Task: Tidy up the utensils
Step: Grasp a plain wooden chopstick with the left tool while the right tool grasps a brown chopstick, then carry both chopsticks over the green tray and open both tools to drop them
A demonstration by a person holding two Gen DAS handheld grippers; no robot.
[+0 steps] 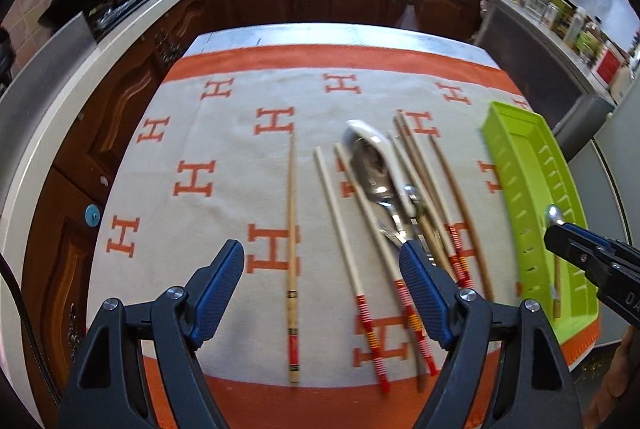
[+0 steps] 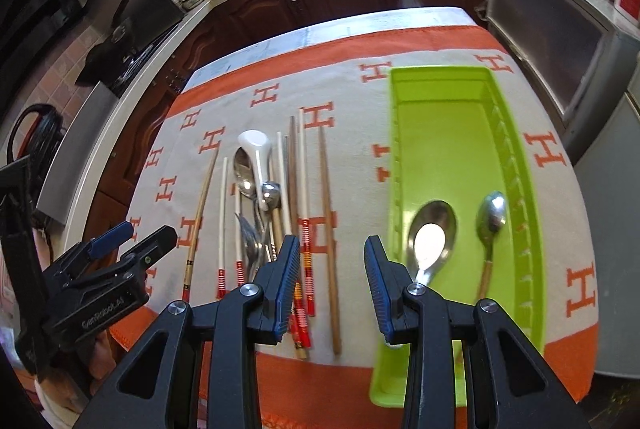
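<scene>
Hovering over the bench, I see my left claw (image 1: 322,283) spread wide with nothing between its blue pads, and my right claw (image 2: 332,285) narrower, its pads apart and gripping nothing. Taking the green tray (image 2: 532,197) as my landmark: inside it lie a large metal spoon (image 2: 430,241) and, to its right, a smaller wooden-handled spoon (image 2: 491,219). Left of the tray, on the orange-and-cream cloth (image 2: 360,133), sits the pile of chopsticks (image 2: 329,221), with a white ceramic spoon (image 2: 256,157) and metal spoons among them. One bamboo chopstick (image 1: 293,249) lies apart, farthest left.
</scene>
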